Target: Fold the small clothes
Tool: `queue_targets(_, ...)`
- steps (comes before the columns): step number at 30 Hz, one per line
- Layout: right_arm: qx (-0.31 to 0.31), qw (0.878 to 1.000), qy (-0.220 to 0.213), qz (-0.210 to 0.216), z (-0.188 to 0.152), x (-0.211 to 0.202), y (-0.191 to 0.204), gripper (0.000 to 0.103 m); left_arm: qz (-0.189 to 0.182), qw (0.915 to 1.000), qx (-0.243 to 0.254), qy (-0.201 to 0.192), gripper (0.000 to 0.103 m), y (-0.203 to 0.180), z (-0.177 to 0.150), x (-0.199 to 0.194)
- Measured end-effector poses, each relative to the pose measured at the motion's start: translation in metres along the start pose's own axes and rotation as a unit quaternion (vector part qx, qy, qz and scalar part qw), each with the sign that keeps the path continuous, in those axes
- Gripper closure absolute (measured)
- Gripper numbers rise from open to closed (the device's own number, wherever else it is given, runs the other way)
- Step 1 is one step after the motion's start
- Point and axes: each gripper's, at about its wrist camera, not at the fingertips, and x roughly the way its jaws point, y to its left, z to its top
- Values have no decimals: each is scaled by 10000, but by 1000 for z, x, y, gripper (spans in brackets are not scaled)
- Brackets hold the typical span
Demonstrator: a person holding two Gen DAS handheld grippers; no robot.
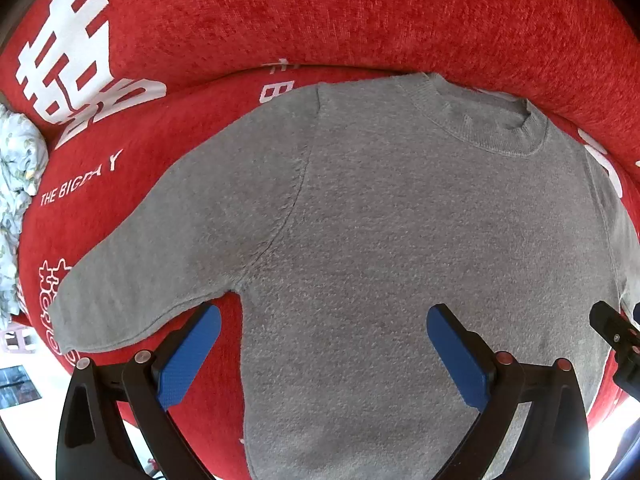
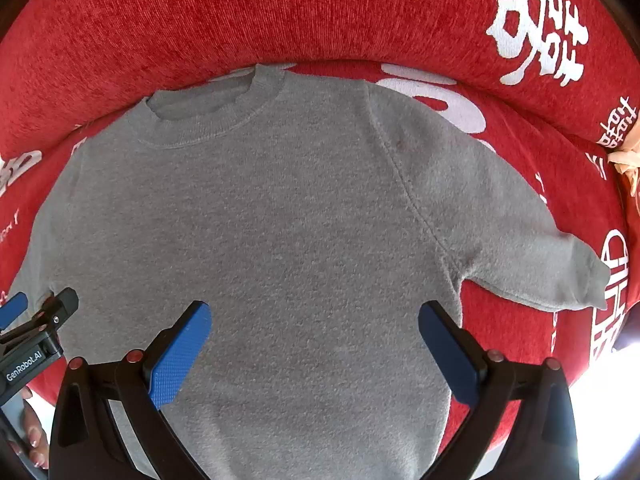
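A small grey sweater (image 1: 400, 232) lies flat and face up on a red cushion, collar (image 1: 492, 128) toward the back. Its left sleeve (image 1: 132, 276) spreads out to the left; in the right wrist view the other sleeve (image 2: 532, 248) spreads to the right of the sweater body (image 2: 280, 220). My left gripper (image 1: 324, 320) hovers open over the sweater's lower left, one blue pad beside the armpit. My right gripper (image 2: 314, 316) hovers open over the lower right body. Neither holds anything. Each gripper shows at the edge of the other's view.
The red cushion (image 1: 320, 20) with white lettering rises into a backrest behind the sweater. A pale patterned cloth (image 1: 16, 184) lies at the far left. A beige object (image 2: 628, 160) sits at the right edge. A hand (image 2: 34, 436) holds the left gripper.
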Motion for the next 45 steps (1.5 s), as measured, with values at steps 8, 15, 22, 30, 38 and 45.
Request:
queue_targets(8, 5, 10000, -14, 11, -2, -1, 0, 0, 5, 10000, -2, 11, 0, 0, 1, 0)
queue_targets(15, 5, 10000, -14, 22, -3, -1, -1, 0, 44, 9999, 16, -102, 0, 3, -5, -4)
queue_targets(22, 1, 10000, -13, 24, -4, -1, 0, 0, 27, 10000, 19, -31, 0, 2, -6, -5)
queue_targets(30, -9, 10000, -19, 23, -6, -1, 1, 0, -98, 9996, 26, 266, 0, 1, -7, -2)
queue_targets(38, 7, 10000, 2, 20, -7, 0, 3, 0, -82, 9995, 41, 309, 0, 3, -8, 0)
queue_targets(45, 10, 10000, 5, 45, -9, -1, 6, 0, -46, 9995, 27, 297, 0, 9, -7, 3)
